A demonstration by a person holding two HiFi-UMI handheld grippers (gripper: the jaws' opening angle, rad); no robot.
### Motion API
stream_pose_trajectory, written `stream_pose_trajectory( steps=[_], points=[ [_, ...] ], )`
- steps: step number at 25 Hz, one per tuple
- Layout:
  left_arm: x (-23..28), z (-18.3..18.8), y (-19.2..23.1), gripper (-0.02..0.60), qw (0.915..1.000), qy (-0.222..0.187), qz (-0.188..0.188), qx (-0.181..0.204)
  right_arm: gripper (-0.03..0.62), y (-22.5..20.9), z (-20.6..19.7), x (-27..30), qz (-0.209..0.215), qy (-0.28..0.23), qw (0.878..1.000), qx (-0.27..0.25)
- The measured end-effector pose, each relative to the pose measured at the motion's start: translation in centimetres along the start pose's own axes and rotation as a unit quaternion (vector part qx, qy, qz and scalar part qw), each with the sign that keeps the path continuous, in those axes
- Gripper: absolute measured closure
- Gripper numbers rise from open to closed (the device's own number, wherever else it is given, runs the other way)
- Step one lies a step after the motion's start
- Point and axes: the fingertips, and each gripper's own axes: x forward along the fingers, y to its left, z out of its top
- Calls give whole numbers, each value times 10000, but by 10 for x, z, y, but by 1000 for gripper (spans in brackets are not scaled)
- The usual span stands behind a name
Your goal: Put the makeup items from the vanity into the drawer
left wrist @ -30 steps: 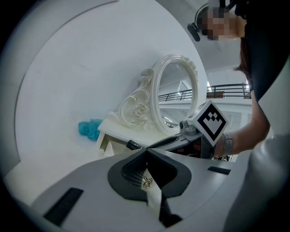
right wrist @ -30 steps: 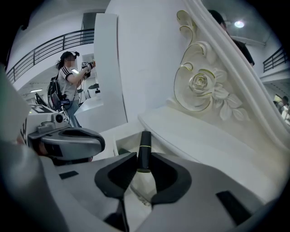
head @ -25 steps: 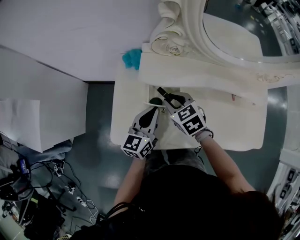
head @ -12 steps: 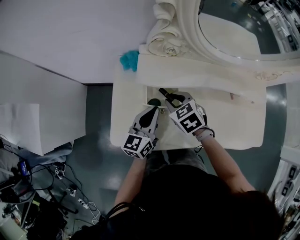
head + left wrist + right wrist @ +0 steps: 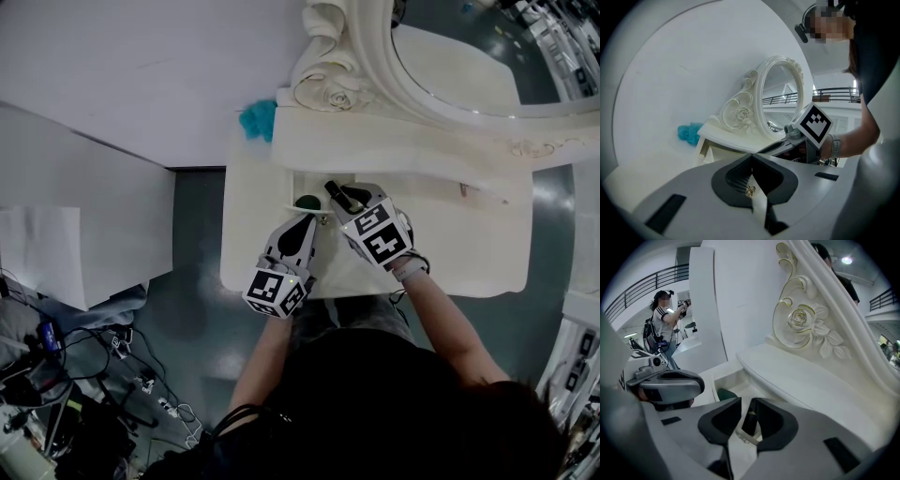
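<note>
The white vanity's drawer [image 5: 293,190] stands pulled out under the top shelf. My left gripper [image 5: 314,217] is shut on the small gold drawer knob [image 5: 750,191] at the drawer's front. My right gripper [image 5: 339,199] points steeply down over the open drawer, shut on a slim dark makeup tube [image 5: 751,417]. The tube's end [image 5: 331,190] sticks out past the jaws. A round dark green item [image 5: 307,202] lies inside the drawer at its left end; it also shows as the green item [image 5: 725,394] in the right gripper view.
A thin reddish item [image 5: 466,192] lies on the vanity top to the right. A teal fluffy thing [image 5: 258,120] sits at the vanity's back left corner. The ornate oval mirror frame [image 5: 375,56] rises behind the shelf. A white wall lies to the left.
My right gripper with the dark tube has shifted slightly to the right over the drawer. The left gripper has stayed on the knob.
</note>
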Motion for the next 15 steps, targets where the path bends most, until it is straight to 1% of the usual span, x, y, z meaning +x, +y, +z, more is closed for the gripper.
stream_pose_trajectory(
  steps=[10,13,15],
  points=[
    [7,0,-6,568,10000,17,-97,5,485,1,-1,-6,68,-160,9998,84],
    [11,-1,-11,568,9999,38,-136,1,505,4,-3,-9,206,-316,9991,193],
    [13,-3,-14,568,9998,66,-170,23,531,3,-5,-11,244,-445,9985,208]
  ],
)
